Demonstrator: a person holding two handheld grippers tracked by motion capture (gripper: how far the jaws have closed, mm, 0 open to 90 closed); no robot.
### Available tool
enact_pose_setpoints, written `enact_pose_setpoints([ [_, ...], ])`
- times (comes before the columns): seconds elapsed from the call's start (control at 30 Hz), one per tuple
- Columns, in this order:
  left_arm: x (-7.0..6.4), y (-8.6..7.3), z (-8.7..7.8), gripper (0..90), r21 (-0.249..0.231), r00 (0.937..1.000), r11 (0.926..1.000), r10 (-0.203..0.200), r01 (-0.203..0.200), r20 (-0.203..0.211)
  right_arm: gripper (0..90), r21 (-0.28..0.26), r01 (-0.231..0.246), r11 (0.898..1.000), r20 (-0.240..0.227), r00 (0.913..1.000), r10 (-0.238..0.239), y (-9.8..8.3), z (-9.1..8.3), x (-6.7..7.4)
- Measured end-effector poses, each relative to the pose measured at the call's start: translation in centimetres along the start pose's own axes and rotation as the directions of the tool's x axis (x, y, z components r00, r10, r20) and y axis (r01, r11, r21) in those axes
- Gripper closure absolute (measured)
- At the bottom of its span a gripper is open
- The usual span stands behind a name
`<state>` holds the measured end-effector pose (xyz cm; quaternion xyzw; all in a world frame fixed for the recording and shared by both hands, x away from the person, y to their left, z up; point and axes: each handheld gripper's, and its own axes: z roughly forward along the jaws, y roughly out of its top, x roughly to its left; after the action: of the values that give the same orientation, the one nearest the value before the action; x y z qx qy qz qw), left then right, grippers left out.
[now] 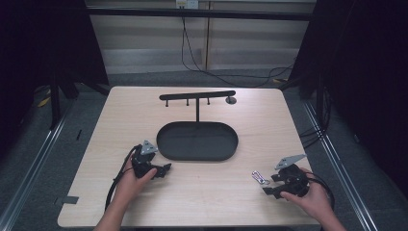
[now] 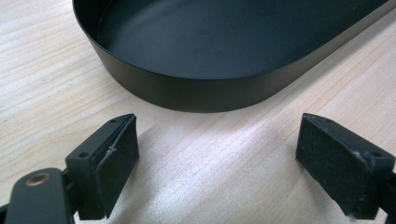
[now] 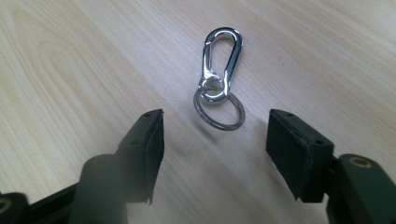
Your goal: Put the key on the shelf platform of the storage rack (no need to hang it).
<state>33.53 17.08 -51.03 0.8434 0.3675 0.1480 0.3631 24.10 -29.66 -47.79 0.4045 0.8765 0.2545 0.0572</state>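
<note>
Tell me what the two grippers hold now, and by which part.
Nothing: both stand open. The shiny metal carabiner clip with key ring lies before the right gripper, untouched.

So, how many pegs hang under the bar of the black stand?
3, in a row under the bar of the stand behind the tray: left, middle, right. They are small; more could be hidden.

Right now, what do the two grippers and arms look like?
Both grippers, left and right, are black, each topped by a grey three-cornered plate and trailing a black cable. Each has two blocky jaws with flat dark pads and small screw holes; a brass-coloured pivot shows on one arm. The forearms are bare, with no sleeves in view.
</note>
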Motion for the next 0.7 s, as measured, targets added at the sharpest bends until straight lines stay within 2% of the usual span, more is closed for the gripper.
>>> enact_pose_setpoints([
  [0.07, 0.0, 0.0, 0.0, 13.0, 0.0, 1.0, 1.0, 0.0, 0.0, 0.0, 44.4, 0.025, -0.005, 1.0, 0.002, 1.0, 0.005, 0.4, 0.0, 0.1],
  [0.13, 0.0, 0.0, 0.0, 13.0, 0.0, 1.0, 1.0, 0.0, 0.0, 0.0, 45.9, 0.039, 0.02, 0.999, 0.008, 0.9998, -0.021, 0.7, 0.1, 0.1],
  [0.3, 0.0, 0.0, 0.0, 13.0, 0.0, 1.0, 1.0, 0.0, 0.0, 0.0, 49.2, 0.074, 0.038, 0.997, 0.008, 0.9992, -0.038, 1.7, 0.2, 0.3],
  [0.33, 0.0, 0.0, 0.0, 13.0, 0.0, 1.0, 1.0, 0.0, 0.0, 0.0, 50.0, 0.093, 0.041, 0.995, 0.015, 0.999, -0.043, 2.2, 0.3, 0.4],
  [0.43, 0.0, 0.0, 0.0, 13.0, 0.0, 1.0, 1.0, 0.0, 0.0, -0.001, 51.5, 0.104, 0.043, 0.994, 0.009, 0.999, -0.044, 2.8, 0.5, 0.7],
  [0.47, 0.0, 0.0, 0.0, 13.0, 0.0, 1.0, 1.0, 0.0, 0.0, 0.0, 52.9, 0.12, 0.055, 0.991, 0.018, 0.9982, -0.057, 3.4, 0.7, 0.9],
  [0.57, 0.0, 0.0, 0.0, 13.0, 0.0, 1.0, 1.0, 0.0, 0.0, -0.001, 54.6, 0.147, 0.054, 0.988, 0.02, 0.9981, -0.058, 4.0, 0.9, 0.9],
  [0.63, 0.0, 0.0, 0.0, 13.0, 0.0, 1.0, 1.0, 0.0, 0.0, 0.0, 55.2, 0.166, 0.035, 0.986, 0.019, 0.9991, -0.039, 4.3, 1.1, 0.9],
  [0.67, 0.0, 0.0, 0.0, 12.9, 0.0, 1.0, 1.0, 0.001, -0.001, -0.001, 55.6, 0.195, 0.026, 0.981, 0.028, 0.9991, -0.032, 4.6, 1.4, 0.8],
  [0.7, 0.0, 0.0, 0.0, 12.9, 0.0, 1.0, 1.0, 0.0, 0.0, -0.001, 55.6, 0.195, 0.026, 0.981, 0.028, 0.9991, -0.032, 4.6, 1.4, 0.8],
])
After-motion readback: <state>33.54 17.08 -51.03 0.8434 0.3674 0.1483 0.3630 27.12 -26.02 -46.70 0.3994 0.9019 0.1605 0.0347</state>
